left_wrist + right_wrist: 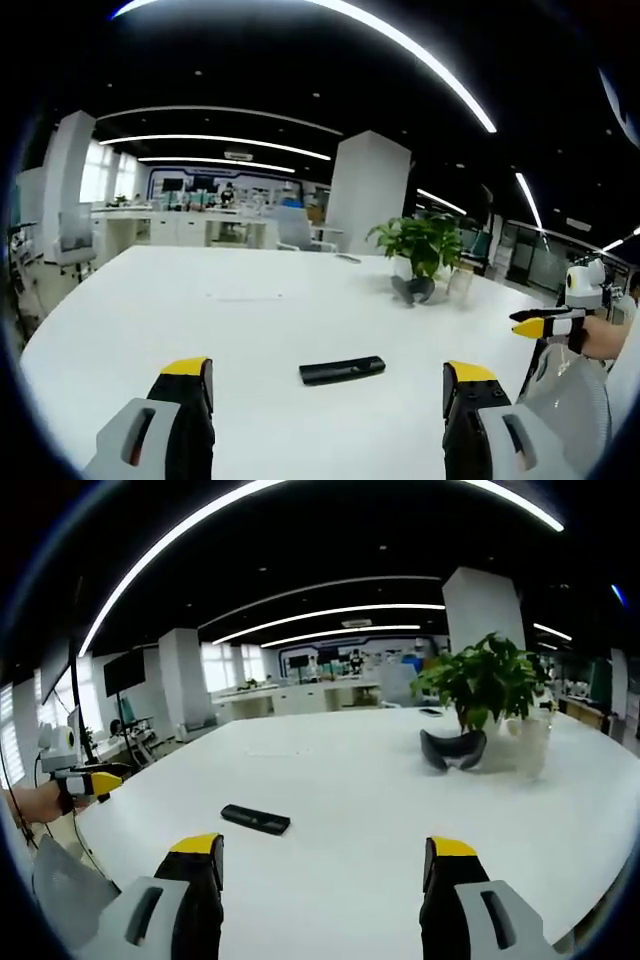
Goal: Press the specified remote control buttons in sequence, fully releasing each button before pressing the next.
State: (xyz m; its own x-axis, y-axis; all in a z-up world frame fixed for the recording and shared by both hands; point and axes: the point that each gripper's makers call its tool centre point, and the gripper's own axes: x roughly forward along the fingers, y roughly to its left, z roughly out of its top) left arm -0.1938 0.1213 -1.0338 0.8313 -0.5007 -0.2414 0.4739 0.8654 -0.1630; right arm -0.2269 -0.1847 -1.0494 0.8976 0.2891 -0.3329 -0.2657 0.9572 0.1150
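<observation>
Remote (342, 370): black, slim, flat on the white table (250, 300); low centre of the left gripper view, lower left of the right gripper view (255, 819). Untouched, no button yet pressed by the look of it

Left gripper (330, 385): foreground, bottom of its view, jaws spread wide, nothing between them; remote lies just beyond, between the tips. Also seen at the left edge of the right gripper view (95, 780), held in a hand

Right gripper (325, 865): bottom of its view, jaws wide apart, empty; remote near, left of its line. Seen at right edge of the left gripper view (545, 322)

Visor-like dark object (452, 750): mid-table, right of centre, beside the plant (485, 680)

Background: desks, columns, ceiling light strips

Handling note: likely best to close one gripper's jaws to a single tip, come straight down on one button, lift fully clear before the next; steady the remote with the other gripper; keep the remote in frame
</observation>
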